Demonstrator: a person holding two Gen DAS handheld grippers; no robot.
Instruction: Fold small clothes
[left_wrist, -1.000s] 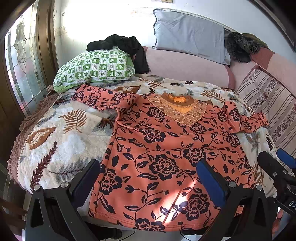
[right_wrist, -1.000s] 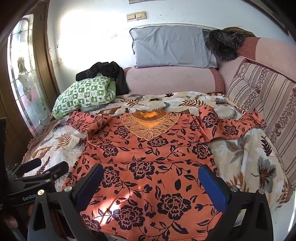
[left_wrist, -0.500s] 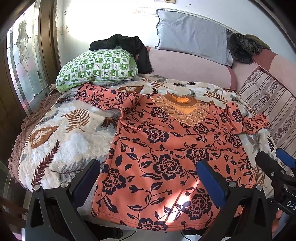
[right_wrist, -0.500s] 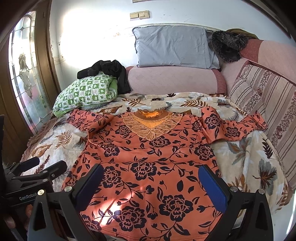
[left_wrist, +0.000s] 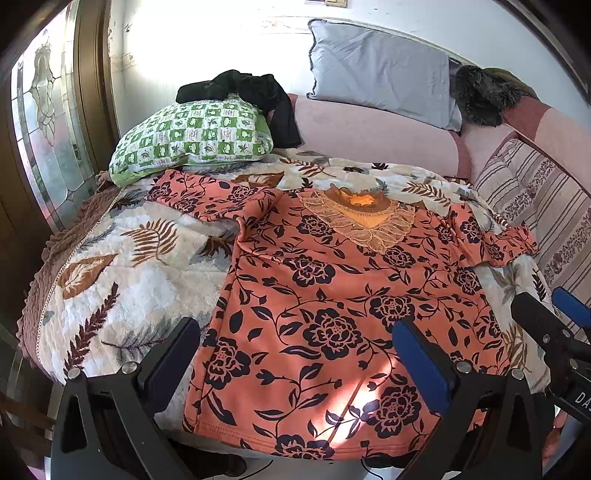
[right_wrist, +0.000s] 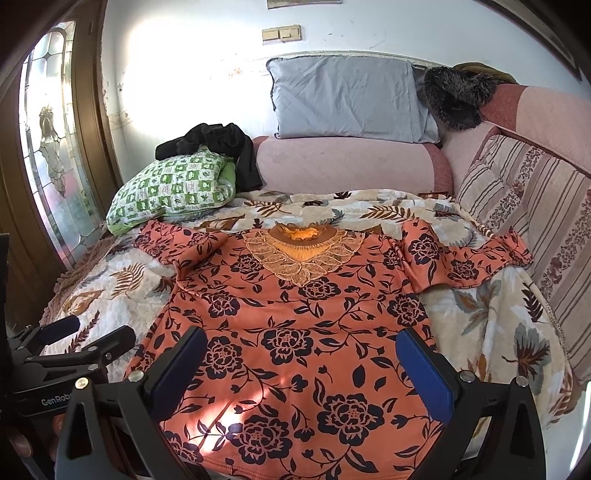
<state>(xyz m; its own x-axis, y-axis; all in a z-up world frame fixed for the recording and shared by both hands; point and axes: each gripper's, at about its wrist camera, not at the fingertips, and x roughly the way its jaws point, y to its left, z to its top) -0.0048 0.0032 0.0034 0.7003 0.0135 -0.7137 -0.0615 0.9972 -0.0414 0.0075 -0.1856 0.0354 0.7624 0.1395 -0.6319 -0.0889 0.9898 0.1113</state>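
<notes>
An orange top (left_wrist: 332, 295) with dark flowers and a lace collar lies spread flat, front up, on the leaf-print bedspread (left_wrist: 122, 280). It also shows in the right wrist view (right_wrist: 295, 325), both sleeves out to the sides. My left gripper (left_wrist: 295, 354) is open and empty, hovering above the hem near the top's lower left. My right gripper (right_wrist: 299, 365) is open and empty above the hem. Each gripper shows at the edge of the other's view: the right one (left_wrist: 554, 325), the left one (right_wrist: 85, 332).
A green checked pillow (left_wrist: 192, 136) with a black garment (left_wrist: 251, 92) on it lies at the back left. A grey pillow (right_wrist: 347, 99) leans on the wall. A striped cushion (right_wrist: 535, 206) lines the right side. A glass door (left_wrist: 48, 129) stands left.
Both grippers have drawn back and risen slightly, so the views tilt up and show more of the wall. The top has not moved. Both stay open.
</notes>
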